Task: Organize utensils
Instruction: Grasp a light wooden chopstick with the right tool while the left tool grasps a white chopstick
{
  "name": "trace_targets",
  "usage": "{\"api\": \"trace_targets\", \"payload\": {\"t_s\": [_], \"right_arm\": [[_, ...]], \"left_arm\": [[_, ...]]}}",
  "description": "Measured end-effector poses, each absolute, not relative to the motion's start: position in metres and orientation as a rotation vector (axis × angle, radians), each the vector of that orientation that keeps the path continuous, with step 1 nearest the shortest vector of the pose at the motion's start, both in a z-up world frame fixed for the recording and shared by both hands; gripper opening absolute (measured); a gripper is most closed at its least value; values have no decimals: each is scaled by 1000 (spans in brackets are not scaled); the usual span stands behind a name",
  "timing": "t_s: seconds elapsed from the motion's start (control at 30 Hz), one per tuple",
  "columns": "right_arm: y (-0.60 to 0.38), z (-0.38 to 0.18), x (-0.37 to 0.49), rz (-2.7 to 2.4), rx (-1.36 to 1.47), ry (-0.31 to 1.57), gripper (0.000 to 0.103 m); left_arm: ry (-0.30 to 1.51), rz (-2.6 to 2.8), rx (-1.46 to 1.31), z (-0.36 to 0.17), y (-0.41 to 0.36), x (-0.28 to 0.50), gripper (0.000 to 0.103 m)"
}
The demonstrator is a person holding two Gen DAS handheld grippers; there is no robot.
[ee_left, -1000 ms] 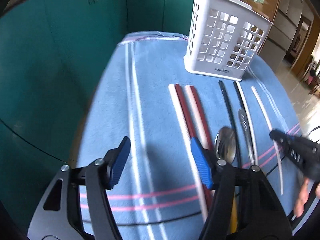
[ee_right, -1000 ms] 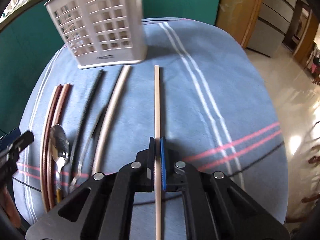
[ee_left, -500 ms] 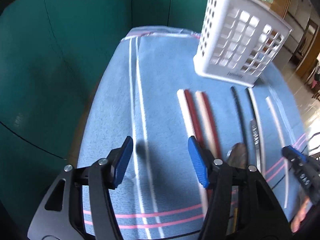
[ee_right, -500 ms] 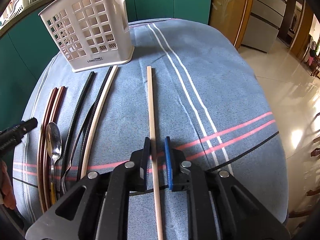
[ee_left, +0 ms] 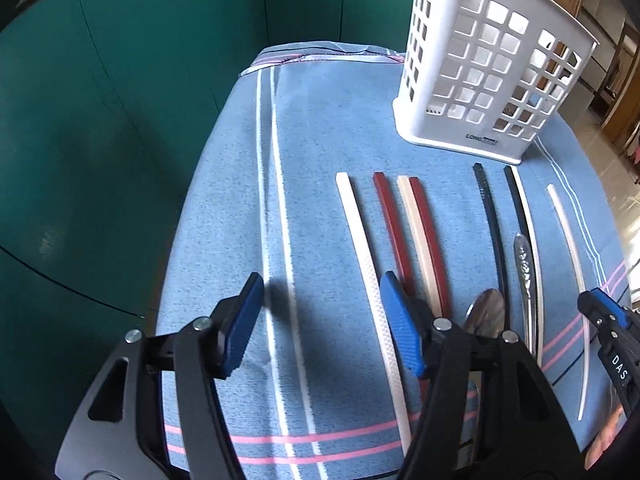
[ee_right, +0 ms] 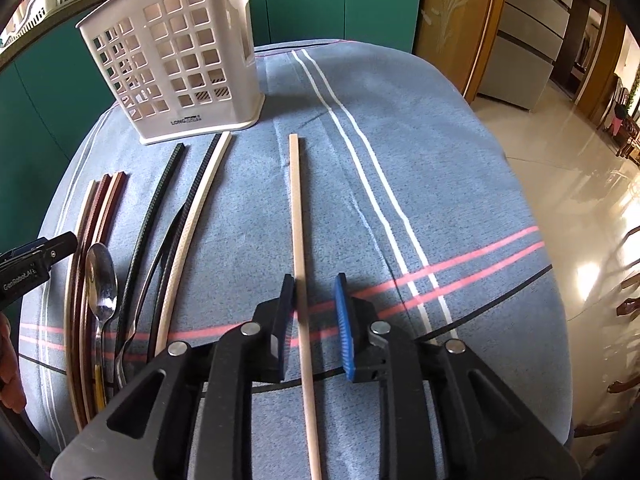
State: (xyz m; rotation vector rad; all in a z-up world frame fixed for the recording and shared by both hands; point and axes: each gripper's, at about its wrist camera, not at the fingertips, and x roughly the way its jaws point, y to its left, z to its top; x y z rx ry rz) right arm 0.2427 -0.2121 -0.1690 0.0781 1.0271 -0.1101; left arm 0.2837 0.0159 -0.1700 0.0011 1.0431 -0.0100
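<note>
Blue striped tablecloth [ee_left: 340,128] covers the work surface; teal cabinet doors [ee_left: 100,100] fill the left and top of the left-wrist view.

Left-wrist view:
- Cloth edge: curves down the left side, beside the cabinets. Bare cloth from that edge to the first utensil, crossed by two white stripes.
- White lattice basket [ee_left: 480,68]: upper right, upright near the far edge.
- White chopstick [ee_left: 368,264]: leftmost of the row, running toward the basket.
- Dark red and cream sticks [ee_left: 412,236]: just beside it, close together.
- Black stick [ee_left: 494,232], spoon [ee_left: 486,312], patterned metal handle [ee_left: 524,264]: centre right, packed tight.
- Thin white stick [ee_left: 570,264]: far right, apart from the rest.
- Left gripper [ee_left: 320,320]: lower centre, jaws wide apart over bare cloth, nothing between them; its right finger sits in front of the white chopstick.
- Right gripper [ee_left: 604,316]: tip at the right edge.

Right-wrist view:
- Basket [ee_right: 176,64]: upper left.
- Floor and wooden doors: right side, beyond the rounded cloth edge.
- Clear cloth [ee_right: 440,184]: wide stretch right of centre.
- Beige chopstick [ee_right: 298,240]: alone, lying on the cloth up the middle.
- Right gripper [ee_right: 316,308]: jaws have just been opening; chopstick lies between them close against the left pad, well clear of the right one.
- Remaining utensils [ee_right: 104,280]: bundled at left.
- Left gripper [ee_right: 36,260]: tip at the left edge.
</note>
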Motion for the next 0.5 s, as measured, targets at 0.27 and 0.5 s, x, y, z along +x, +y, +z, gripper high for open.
{"api": "trace_targets", "payload": {"t_s": [0.27, 0.5], "right_arm": [[-231, -168, 276, -94, 129, 1041, 29], [-215, -171, 334, -105, 9, 1085, 29]], "left_arm": [[1062, -15, 22, -176, 12, 314, 63], [1090, -9, 40, -180, 11, 349, 66]]}}
